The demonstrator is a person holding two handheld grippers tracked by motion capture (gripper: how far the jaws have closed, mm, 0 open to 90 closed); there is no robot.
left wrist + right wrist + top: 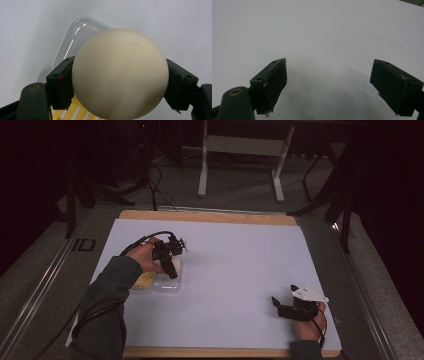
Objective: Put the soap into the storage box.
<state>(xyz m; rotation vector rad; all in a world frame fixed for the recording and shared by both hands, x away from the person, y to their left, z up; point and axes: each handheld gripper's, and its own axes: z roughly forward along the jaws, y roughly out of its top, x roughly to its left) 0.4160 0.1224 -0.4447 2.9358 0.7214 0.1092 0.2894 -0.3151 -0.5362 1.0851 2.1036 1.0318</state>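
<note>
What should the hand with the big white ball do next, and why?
Probably lower it. The left gripper clamps the cream-white smooth ball just above the clear plastic container, next to the yellow ridged lid, so easing down would likely set it inside.

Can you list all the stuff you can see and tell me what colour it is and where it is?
ball: one, cream, clamped between the left gripper's jaws, above the tub
tub: one, clear plastic, on the sheet at its left
yellow thing: one, beside the tub; cannot tell what it is
sheet: one, white, covering the table
table: one, wooden edge
left gripper: black, holding the ball
right gripper: black, jaws apart, over bare sheet at the right
</note>
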